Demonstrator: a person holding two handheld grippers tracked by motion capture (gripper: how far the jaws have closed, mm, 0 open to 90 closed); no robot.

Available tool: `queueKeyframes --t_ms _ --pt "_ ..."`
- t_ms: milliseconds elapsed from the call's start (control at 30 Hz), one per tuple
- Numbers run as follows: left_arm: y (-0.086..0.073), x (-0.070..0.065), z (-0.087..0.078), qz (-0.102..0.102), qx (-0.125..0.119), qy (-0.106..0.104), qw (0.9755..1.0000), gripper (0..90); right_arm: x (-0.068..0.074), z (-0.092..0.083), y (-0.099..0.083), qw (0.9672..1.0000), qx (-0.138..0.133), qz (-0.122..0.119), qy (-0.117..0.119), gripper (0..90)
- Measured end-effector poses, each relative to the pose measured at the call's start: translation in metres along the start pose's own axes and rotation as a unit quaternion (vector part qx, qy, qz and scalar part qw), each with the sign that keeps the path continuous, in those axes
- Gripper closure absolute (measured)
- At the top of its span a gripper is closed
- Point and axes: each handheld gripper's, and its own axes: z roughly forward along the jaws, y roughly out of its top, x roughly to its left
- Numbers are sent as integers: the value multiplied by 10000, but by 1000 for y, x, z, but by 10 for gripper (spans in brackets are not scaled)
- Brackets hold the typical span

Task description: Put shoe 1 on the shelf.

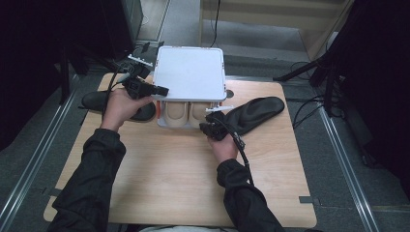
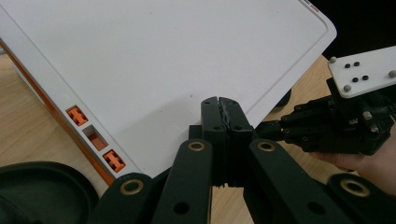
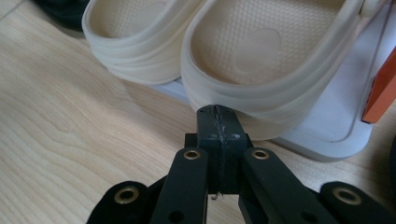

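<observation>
Two cream clogs [image 3: 233, 51] sit side by side in a white shoe box [image 1: 189, 72], heels showing at its open front under the flat lid, at the far middle of the wooden table [image 1: 169, 183]. Nearest the person, the right gripper [image 1: 213, 126] has its jaws pressed fully together, empty, tips right at the heel rim of one clog; whether they touch it I cannot tell. The left gripper [image 1: 162, 90], likewise clamped shut on nothing, rests at the box's left edge, seemingly steadying it. My reading: the clogs are being pushed home into the box, and the next move calls for a level nudge on the heel until both sit inside the front edge. One black insole [image 1: 254, 113] lies right of the box, another dark insole [image 1: 104, 104] left. Beyond the table lie grey floor, metal rails, cables and dark stands.
</observation>
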Motion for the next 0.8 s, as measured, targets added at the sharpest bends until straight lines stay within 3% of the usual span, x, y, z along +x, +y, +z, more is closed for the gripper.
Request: queueKeyframes --t_ms 267,500,800 --pt "1 -2 0 40 23 81 10000 900 -2 -1 1 9999 14 73 85 900" --pt "1 -3 -4 -8 29 30 10000 891 -1 -38 -13 9990 -183 -181 359 900" --pt "-3 -12 -23 -50 51 -131 9999 696 -4 -81 -33 9968 -394 -397 579 832"
